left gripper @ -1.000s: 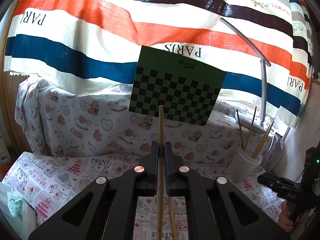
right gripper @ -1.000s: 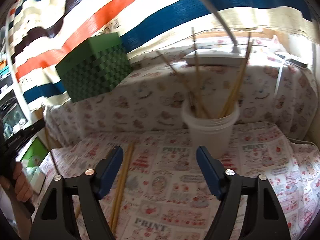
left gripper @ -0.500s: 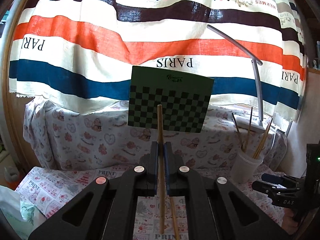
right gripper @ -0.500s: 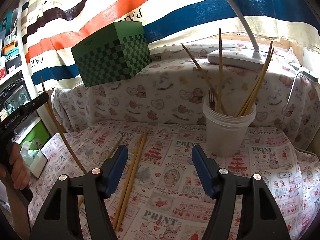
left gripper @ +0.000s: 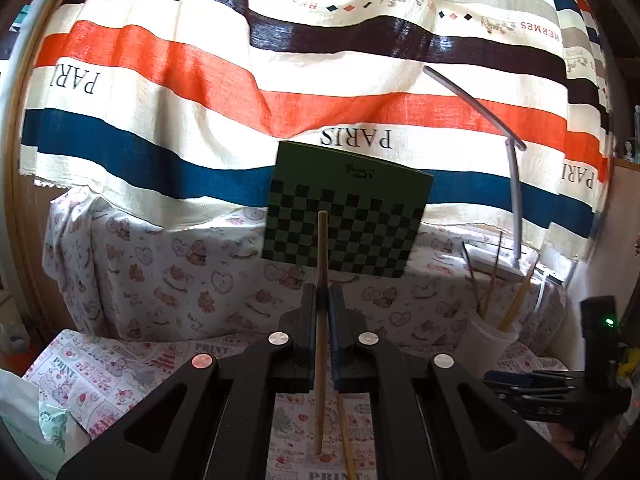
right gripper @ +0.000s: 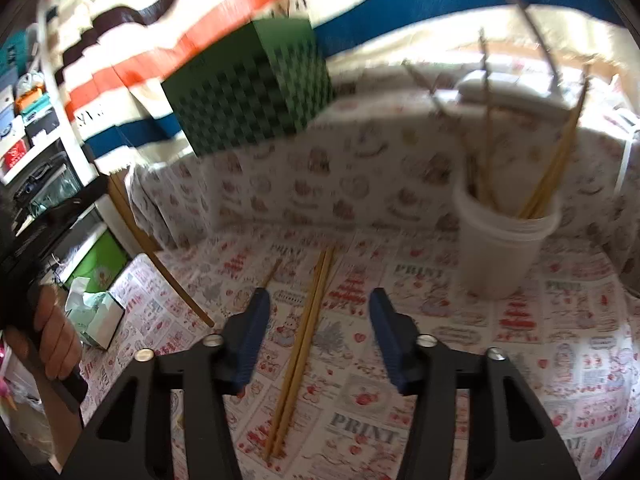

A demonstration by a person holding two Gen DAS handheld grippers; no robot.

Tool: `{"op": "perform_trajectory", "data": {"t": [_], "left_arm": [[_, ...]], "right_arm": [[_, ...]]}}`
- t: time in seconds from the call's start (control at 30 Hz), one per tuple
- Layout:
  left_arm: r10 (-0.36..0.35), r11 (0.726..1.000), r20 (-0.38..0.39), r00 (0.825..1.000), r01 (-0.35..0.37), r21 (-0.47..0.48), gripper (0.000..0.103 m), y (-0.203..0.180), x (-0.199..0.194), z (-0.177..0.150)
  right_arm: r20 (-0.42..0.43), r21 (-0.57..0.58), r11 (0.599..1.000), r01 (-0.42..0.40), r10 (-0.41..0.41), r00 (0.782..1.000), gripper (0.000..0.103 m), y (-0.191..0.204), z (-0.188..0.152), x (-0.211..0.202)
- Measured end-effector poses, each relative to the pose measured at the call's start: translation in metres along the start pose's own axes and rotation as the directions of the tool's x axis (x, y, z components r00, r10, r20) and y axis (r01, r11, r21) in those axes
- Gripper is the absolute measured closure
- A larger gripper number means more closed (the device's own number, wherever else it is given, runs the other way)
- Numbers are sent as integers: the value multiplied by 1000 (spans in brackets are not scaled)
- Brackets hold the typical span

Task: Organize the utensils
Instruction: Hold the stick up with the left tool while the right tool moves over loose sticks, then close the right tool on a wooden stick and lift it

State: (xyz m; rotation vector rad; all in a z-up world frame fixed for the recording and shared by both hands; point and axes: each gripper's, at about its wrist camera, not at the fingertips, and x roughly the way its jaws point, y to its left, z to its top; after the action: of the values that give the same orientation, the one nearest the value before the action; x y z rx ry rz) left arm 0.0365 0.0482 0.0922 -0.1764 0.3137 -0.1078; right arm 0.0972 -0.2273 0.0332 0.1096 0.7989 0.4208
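Striped cloth hung behind your work surface, and the printed tablecloth (right gripper: 520, 344) under it carried what was left to sort. Your right gripper (right gripper: 316, 328) hovered over the pair of chopsticks (right gripper: 304, 344) lying side by side on that cloth — their long axis ran nearly straight away from you, in line with the fingers, so the pair sat between the two blue pads with clear space on either side. The jaws were closing but had not reached the wood. That alignment was what the pickup depended on, I judge: closing across the sticks' narrow width should catch both at once. A third loose chopstick (right gripper: 272, 272) lay just left of the pair, angled away, outside the jaws.

Your left gripper (left gripper: 322, 332) was clamped shut on a single chopstick (left gripper: 320, 320), held upright so its tip rose in front of the green checkered box (left gripper: 348, 220). It stood off to the left of the work, so the right hand was clearly the nearer one to the pair.

The white cup (right gripper: 504, 248) stood on the cloth beyond and to the right of the right gripper — already holding several chopsticks leaning against its rim.
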Motion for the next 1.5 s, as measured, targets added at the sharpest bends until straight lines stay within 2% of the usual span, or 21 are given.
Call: {"op": "perform_trajectory", "data": {"t": [0.17, 0.37, 0.5, 0.63, 0.73, 0.93, 1.1, 1.17, 1.3, 1.33, 1.4, 1.5], "left_arm": [[16, 999, 7, 1000, -16, -34, 99, 10, 2, 1], [29, 997, 5, 1000, -29, -72, 99, 23, 4, 2], [24, 998, 3, 1000, -24, -54, 99, 21, 5, 2], [22, 998, 1, 1000, -22, -51, 99, 20, 6, 1], [22, 999, 0, 1000, -22, -48, 99, 19, 6, 1], [35, 998, -1, 999, -35, -44, 99, 20, 8, 0], [38, 998, -2, 999, -38, -46, 99, 20, 8, 1], [39, 998, -2, 999, -39, -46, 99, 21, 8, 1], [42, 998, -1, 999, -42, -50, 99, 23, 9, 1], [39, 998, -2, 999, -39, -49, 99, 23, 9, 1], [36, 998, -3, 999, -36, -53, 99, 24, 8, 1], [39, 998, -1, 999, -39, -48, 99, 24, 9, 0]], "right_arm": [[-132, -16, 996, 86, -87, 987, 65, 18, 20, 50], [-286, -58, 984, 169, -179, 941, 77, 32, 21, 109], [-291, -40, 977, 210, -212, 933, 92, 24, 21, 121], [-300, -56, 978, 199, -207, 931, 92, 23, 18, 125], [-294, -60, 983, 172, -182, 938, 92, 28, 16, 127], [-278, -81, 973, 215, -229, 933, 93, 33, 13, 128], [-272, -97, 971, 218, -237, 933, 93, 33, 13, 128], [-284, -107, 967, 230, -251, 925, 93, 35, 14, 130], [-347, -215, 941, 263, -325, 880, 93, 53, -2, 132], [-313, -248, 927, 281, -351, 883, 93, 58, -7, 129], [-296, -257, 921, 292, -363, 884, 93, 60, -10, 127], [-314, -180, 949, 257, -303, 900, 93, 53, -4, 131]]}}
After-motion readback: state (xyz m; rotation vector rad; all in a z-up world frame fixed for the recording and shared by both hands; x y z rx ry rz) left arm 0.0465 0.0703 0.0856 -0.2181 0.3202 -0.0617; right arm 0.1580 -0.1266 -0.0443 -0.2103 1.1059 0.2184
